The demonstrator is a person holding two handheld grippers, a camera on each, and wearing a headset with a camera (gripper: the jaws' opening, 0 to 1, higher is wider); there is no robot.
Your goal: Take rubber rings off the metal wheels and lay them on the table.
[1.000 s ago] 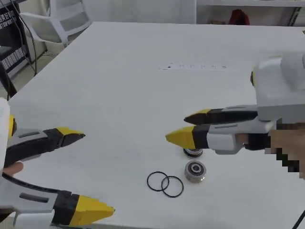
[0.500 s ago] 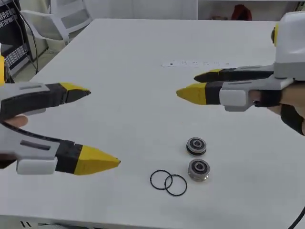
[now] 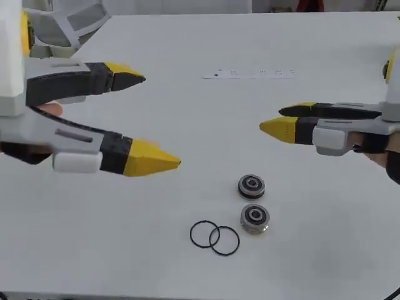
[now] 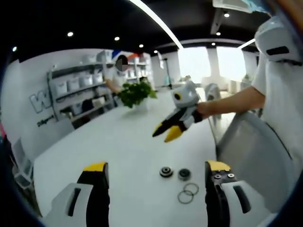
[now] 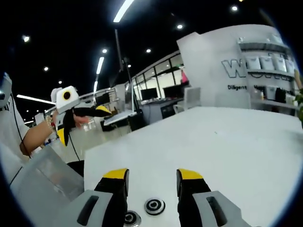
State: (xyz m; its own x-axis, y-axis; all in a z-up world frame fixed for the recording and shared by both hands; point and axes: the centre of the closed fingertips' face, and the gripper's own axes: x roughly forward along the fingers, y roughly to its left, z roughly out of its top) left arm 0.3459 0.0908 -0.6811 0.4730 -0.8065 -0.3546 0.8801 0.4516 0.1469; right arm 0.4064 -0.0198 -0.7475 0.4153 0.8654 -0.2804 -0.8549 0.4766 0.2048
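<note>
Evidently nothing is gripped at this moment. Over the left side of the table [image 3: 187,94], the left gripper [image 3: 156,120] is held raised off the surface. Its jaws are spread wide and nothing is between them. In the left gripper view the work is framed between those two jaws, so this gripper is judged to be lined up on it, not parked.

Close to the near edge, right of the middle, two black rubber rings [image 3: 217,229] lie flat and overlap each other. They are taken to be the part of the task already done, set clear of the parts they came from.

Just to the right of them lie the metal wheels [image 3: 251,186], flat, one behind the other and slightly apart. The nearer wheel [image 3: 255,217] shows a bright bare rim and is judged stripped. The farther wheel shows a dark rim, which may be a ring left on it, though this is too small to confirm.

Over the right side, the right gripper [image 3: 275,119] is held raised, pointing towards the middle. In the right gripper view its jaws are parted and empty, with the wheels low between them, as if ready for a descent.
</note>
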